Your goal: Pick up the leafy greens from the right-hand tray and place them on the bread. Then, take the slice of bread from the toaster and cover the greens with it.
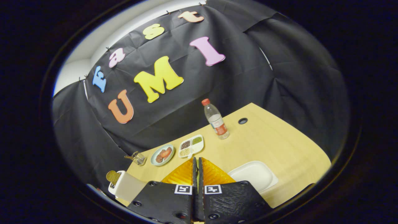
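At the far left we see the toaster (126, 186) with a slice of bread (112, 176) standing in its slot, and just beyond it a small wire holder (138, 158). Next come a round plate (162, 154) of food, a divided dish (191, 145), then our gripper (197, 165), its fingers pressed together on nothing. Beyond stands a water bottle (216, 119). Right of the fingers lies a white tray (253, 175) on the wooden table (279, 146); we cannot make out any greens.

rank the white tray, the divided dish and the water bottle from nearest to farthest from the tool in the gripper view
The tool has its fingers shut, holding nothing.
1. White tray, just right of the fingers.
2. Divided dish, just ahead of the tips.
3. Water bottle, beyond, right.
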